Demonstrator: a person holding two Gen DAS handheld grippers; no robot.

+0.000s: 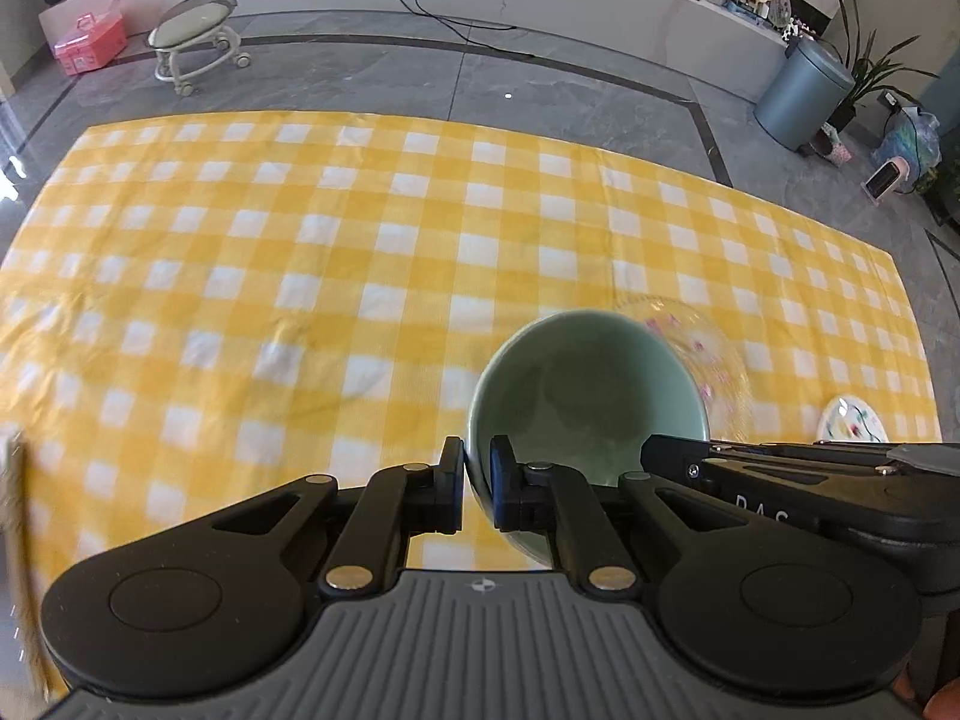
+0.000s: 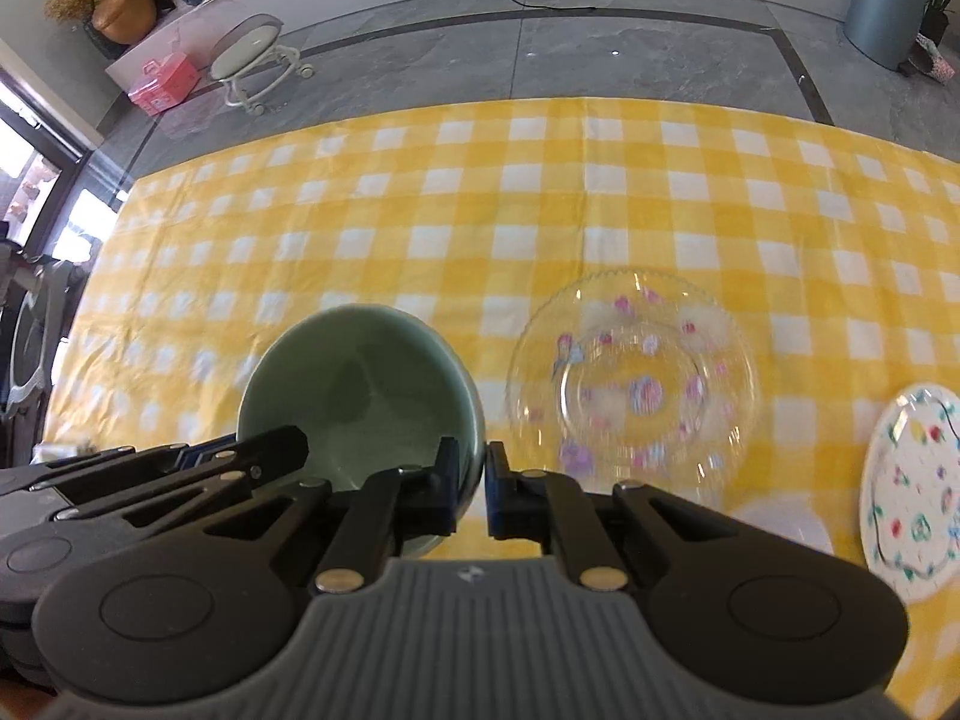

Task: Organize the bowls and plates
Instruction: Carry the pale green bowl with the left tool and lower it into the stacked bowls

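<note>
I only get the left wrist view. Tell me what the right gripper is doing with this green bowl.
Observer: The right gripper is shut on the green bowl, pinching its right rim.
Operator: Describe the plate hidden behind the bowl.
Observer: The glass plate is clear with pink flower prints and lies flat on the tablecloth, to the right of the bowl.
Operator: Report anything nearer than that plate.
Observer: A small white thing, too blurred to name, sits between it and the white painted plate.

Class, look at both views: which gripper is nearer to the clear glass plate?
Right. The right gripper grips the green bowl's rim on the side beside the glass plate; the left gripper grips the bowl's far side.
</note>
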